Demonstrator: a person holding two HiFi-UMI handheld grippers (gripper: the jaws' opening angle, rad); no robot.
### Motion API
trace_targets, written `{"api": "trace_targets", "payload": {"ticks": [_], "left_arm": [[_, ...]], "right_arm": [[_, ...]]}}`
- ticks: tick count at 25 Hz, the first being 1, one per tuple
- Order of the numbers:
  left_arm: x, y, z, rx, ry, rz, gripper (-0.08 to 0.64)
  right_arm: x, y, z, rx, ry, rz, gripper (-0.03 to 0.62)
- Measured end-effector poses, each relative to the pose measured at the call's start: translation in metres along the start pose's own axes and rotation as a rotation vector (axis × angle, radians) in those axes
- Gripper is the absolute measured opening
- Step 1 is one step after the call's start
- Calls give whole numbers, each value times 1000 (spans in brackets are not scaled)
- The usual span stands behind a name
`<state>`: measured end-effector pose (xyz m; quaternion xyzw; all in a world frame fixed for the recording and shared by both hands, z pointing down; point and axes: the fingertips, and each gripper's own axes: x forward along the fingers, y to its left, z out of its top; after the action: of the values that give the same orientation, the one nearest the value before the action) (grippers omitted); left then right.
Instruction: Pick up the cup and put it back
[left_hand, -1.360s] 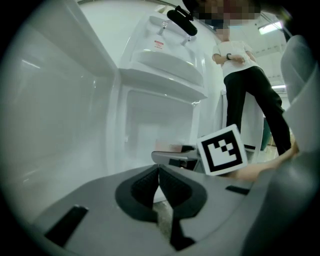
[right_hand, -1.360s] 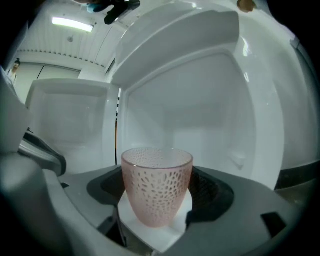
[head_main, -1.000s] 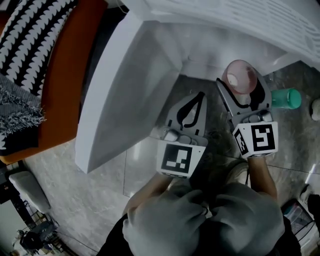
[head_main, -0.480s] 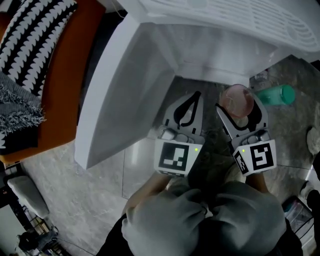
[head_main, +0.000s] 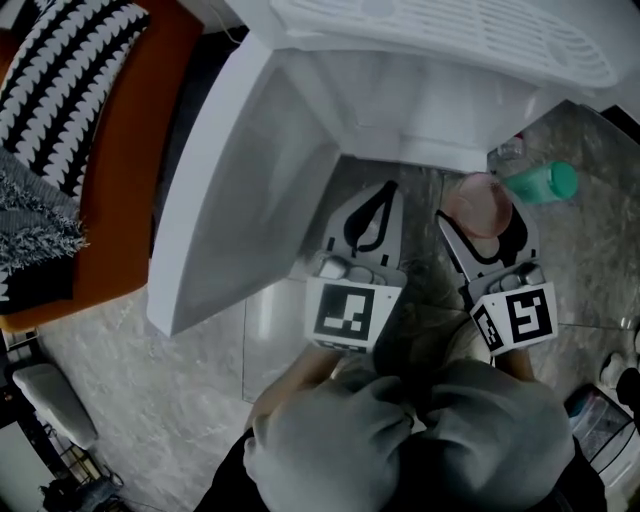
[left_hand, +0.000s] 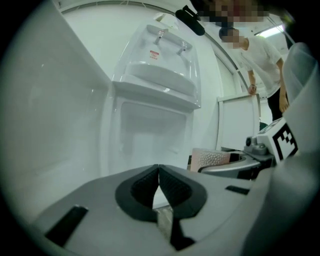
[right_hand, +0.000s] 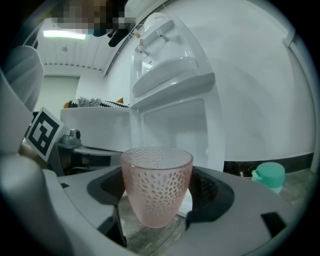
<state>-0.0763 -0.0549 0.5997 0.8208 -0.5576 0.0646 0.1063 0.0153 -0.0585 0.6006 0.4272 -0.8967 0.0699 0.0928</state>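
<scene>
A pink dimpled cup stands upright between the jaws of my right gripper, which is shut on it. From the head view the cup sits at the tip of the right gripper, just in front of the white water dispenser. To its left, my left gripper is shut with nothing in it; its pads touch at the tips. The cup and the right gripper also show at the right of the left gripper view.
The dispenser's recess with its drip tray and taps lies ahead. A teal bottle lies on the marble floor to the right. An orange seat with a black-and-white throw stands at the left.
My right gripper has pulled back and down from the dispenser with the cup held in it. The left gripper has barely moved.
</scene>
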Motion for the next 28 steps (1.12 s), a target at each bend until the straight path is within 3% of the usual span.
{"api": "trace_targets", "payload": {"ticks": [6,11,22,28], "left_arm": [[-5,1,5,-33,-7,10,14],[-3,-7,13,75,-26,16,14],[4,-12,31,83,-24,-22,14],[14,-20,33,135,-23,-82,14]], "right_arm": [[0,6,3,-5,-6,9,385],[-2,0,7,-5,-7,1,385],[-8,-14,27,-17,-9,-4,385],[-16,-25,36,-35,8,5,385]]}}
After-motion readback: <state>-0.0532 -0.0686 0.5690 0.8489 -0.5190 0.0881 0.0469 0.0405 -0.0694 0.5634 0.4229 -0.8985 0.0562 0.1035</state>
